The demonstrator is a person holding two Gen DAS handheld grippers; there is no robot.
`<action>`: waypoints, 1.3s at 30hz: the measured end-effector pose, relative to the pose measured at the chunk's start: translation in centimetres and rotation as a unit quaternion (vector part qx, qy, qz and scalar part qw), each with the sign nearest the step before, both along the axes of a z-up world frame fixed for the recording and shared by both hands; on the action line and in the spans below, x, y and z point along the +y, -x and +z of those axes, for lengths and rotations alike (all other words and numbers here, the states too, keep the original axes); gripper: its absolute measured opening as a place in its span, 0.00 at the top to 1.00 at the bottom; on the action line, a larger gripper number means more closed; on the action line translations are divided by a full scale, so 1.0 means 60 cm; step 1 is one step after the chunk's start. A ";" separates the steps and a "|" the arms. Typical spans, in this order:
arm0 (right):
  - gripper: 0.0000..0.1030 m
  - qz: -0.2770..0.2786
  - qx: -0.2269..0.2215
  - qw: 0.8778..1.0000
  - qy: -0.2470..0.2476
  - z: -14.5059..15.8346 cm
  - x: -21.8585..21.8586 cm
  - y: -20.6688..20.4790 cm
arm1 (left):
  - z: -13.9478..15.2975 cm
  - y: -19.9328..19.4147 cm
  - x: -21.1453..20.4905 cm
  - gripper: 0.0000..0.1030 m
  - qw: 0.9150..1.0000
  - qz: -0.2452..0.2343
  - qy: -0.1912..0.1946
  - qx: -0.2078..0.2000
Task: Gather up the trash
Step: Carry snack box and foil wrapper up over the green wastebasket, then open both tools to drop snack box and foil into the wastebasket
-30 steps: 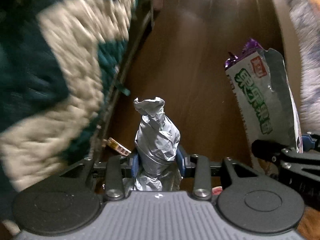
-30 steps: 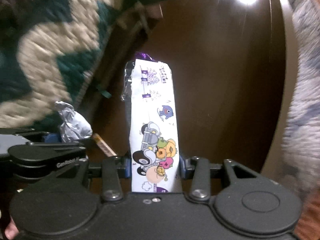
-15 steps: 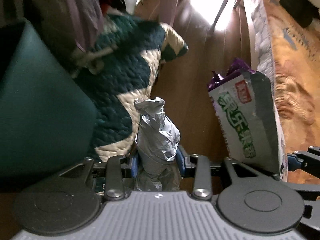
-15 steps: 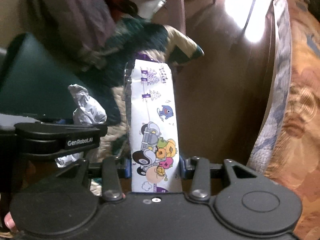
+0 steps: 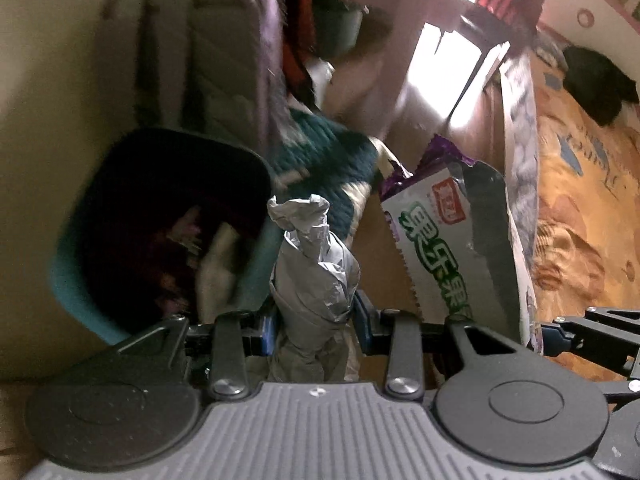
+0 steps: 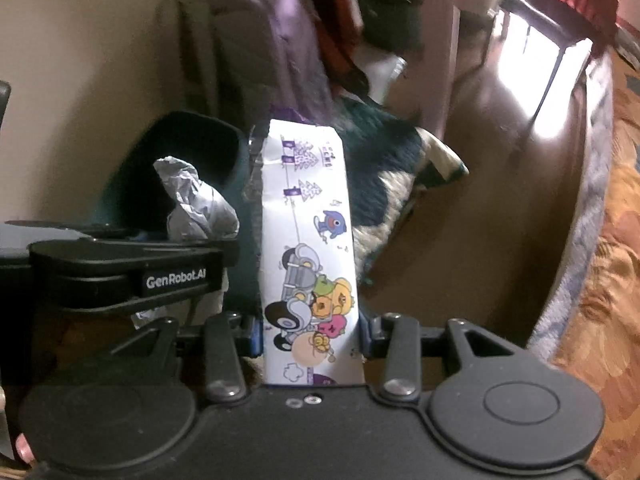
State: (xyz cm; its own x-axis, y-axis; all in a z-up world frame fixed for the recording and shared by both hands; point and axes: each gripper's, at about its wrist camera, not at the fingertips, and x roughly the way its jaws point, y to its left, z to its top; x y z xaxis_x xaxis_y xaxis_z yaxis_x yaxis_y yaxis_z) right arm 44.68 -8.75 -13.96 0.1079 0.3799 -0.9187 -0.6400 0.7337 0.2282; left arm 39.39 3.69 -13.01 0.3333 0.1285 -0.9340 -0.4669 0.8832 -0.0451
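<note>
Below me lies brown wooden floor, a teal bin against the wall; my left gripper has its jaws partly closed on a crumpled silver wrapper, beside the bin's rim; my right gripper clamps an upright cartoon-printed snack bag.

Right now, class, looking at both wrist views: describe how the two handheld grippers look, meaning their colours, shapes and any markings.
The left gripper has a ribbed grey body, round black discs either side, black linkage arms with silver screws, and blue pads. The right gripper is built alike but with a smooth black body. White "GenRobot.AI" lettering marks the left gripper's side in the right wrist view.
</note>
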 end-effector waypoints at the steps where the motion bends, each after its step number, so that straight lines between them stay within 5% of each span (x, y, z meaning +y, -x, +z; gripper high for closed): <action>1: 0.60 0.001 -0.001 1.000 -0.004 0.010 0.013 0.003 | 0.013 0.007 0.012 0.65 1.000 0.003 -0.006 -0.005; 6: 0.60 0.019 -0.015 1.000 -0.019 0.041 0.083 0.022 | 0.055 0.041 0.088 0.65 0.999 0.023 -0.025 -0.025; 13: 0.60 0.042 -0.023 0.999 -0.018 0.036 0.202 0.042 | 0.052 0.063 0.190 0.65 0.998 0.030 -0.049 -0.012; 24: 0.60 0.049 -0.011 0.998 0.030 -0.046 0.344 0.046 | -0.035 0.047 0.320 0.65 0.999 0.004 -0.036 0.035; 33: 0.59 0.061 -0.012 0.994 0.093 -0.128 0.409 0.035 | -0.128 0.017 0.375 0.65 0.997 0.008 0.034 0.075; 39: 0.58 0.048 -0.001 0.992 0.112 -0.166 0.425 0.023 | -0.160 0.001 0.367 0.64 0.995 -0.011 0.031 0.093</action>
State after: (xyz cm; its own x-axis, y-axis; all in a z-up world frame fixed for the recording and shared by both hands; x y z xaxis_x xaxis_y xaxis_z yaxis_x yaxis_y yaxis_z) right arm 43.29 16.73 -23.91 0.0832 0.1742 -0.9812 -0.7102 0.7010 0.0642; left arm 39.32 25.72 -22.58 0.1551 0.0639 -0.9858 -0.4528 0.8915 -0.0135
